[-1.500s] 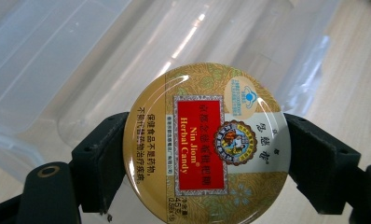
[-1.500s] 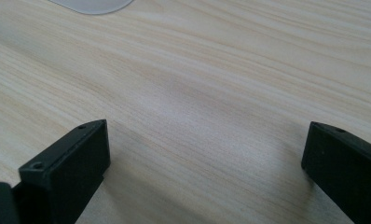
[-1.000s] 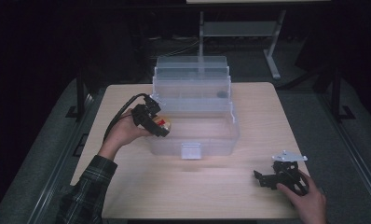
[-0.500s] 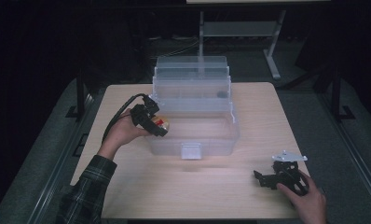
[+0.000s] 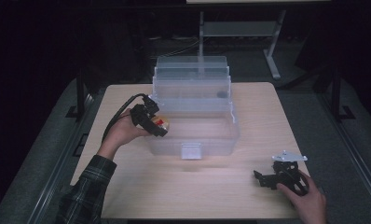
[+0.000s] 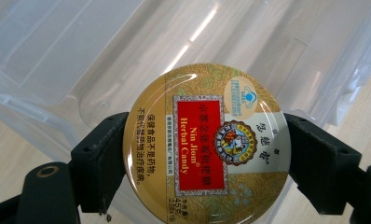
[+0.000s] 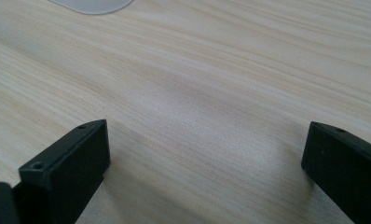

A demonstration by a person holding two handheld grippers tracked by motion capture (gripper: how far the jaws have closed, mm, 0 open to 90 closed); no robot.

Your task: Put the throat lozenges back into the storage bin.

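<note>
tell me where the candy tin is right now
The candy tin is clamped in the left claw, held at the left rim of the clear plastic box.

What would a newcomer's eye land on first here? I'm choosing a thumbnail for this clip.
Probably the round gold and red candy tin, clamped between the left gripper's black jaws at the left rim of the clear plastic bin in the middle of the wooden table. After that, the right gripper at the table's near right corner, jaws open over bare wood.
</note>
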